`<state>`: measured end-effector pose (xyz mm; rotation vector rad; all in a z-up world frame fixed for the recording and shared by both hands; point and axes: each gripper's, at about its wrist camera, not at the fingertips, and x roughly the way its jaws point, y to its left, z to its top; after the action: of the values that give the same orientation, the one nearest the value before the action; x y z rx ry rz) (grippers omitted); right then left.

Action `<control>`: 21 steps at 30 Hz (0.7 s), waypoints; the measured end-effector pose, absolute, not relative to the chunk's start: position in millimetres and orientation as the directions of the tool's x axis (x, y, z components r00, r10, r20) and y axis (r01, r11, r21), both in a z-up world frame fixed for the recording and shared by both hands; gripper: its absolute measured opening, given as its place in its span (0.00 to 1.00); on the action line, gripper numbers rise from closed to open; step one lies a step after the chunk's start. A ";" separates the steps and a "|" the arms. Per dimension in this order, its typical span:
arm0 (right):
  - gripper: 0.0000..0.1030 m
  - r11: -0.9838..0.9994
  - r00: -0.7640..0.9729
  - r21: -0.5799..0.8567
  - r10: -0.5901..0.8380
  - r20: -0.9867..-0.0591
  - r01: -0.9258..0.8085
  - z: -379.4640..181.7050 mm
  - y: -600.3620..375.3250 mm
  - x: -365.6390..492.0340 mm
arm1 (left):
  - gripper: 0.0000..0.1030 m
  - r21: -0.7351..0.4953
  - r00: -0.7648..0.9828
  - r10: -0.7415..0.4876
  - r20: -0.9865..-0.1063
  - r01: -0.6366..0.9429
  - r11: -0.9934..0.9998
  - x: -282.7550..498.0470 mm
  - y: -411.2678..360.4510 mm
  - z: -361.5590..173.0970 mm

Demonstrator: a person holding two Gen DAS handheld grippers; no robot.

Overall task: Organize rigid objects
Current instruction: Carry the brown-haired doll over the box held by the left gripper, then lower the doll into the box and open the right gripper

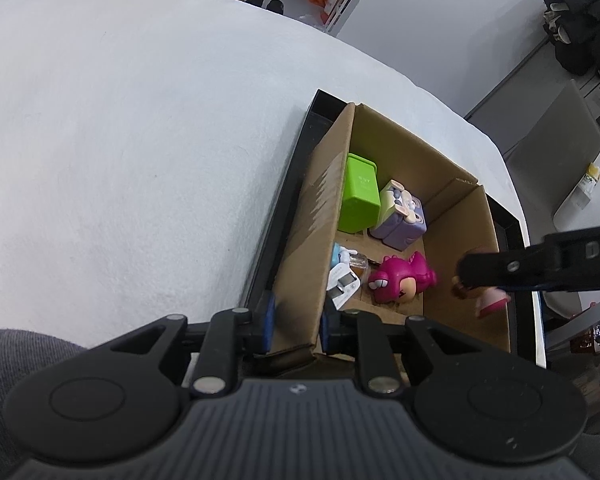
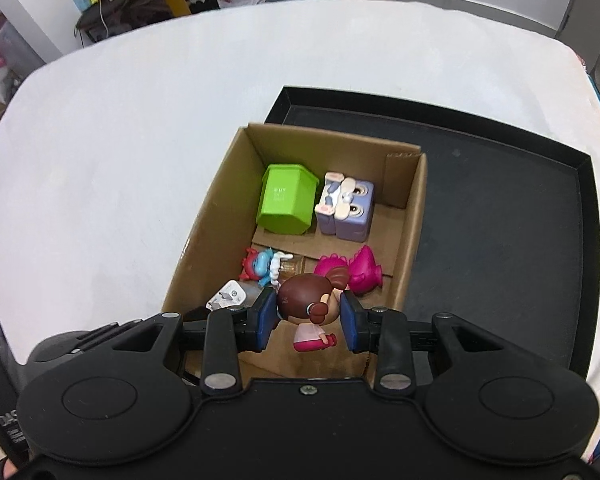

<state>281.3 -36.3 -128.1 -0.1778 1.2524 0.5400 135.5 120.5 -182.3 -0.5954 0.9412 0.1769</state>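
Note:
A cardboard box stands on a black tray on the white table. In it lie a green bin, a purple cube toy, a magenta figure, a blue figure and a white charger. My right gripper is over the box's near end; a brown-haired doll sits between its blue pads, with a gap on each side. My left gripper is shut on the box's left wall. The right gripper's finger and the doll show in the left wrist view.
The tray's right half is bare black. The white table spreads left and beyond the box. A shelf, shoes and bags lie on the floor past the table's far edge.

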 end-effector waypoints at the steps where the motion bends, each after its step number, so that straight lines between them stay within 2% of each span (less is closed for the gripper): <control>1: 0.33 0.862 0.206 0.156 0.284 -0.936 -0.483 -130.4 -35.3 281.3 | 0.20 -0.404 0.589 -0.111 -0.801 -0.394 0.826 135.2 121.0 -182.4; 11: 0.33 0.849 0.161 0.114 0.226 -0.961 -0.516 -165.0 -8.5 275.6 | 0.20 -0.412 0.592 -0.116 -0.797 -0.395 0.821 132.6 123.4 -182.3; 21: 0.33 0.874 0.135 0.095 0.179 -0.974 -0.476 -190.3 2.0 280.9 | 0.21 -0.405 0.592 -0.113 -0.798 -0.387 0.828 133.3 123.0 -181.4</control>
<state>280.9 2.0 -190.3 -0.2621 1.3572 0.4824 133.3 123.0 -181.4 -0.5937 0.9369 0.1704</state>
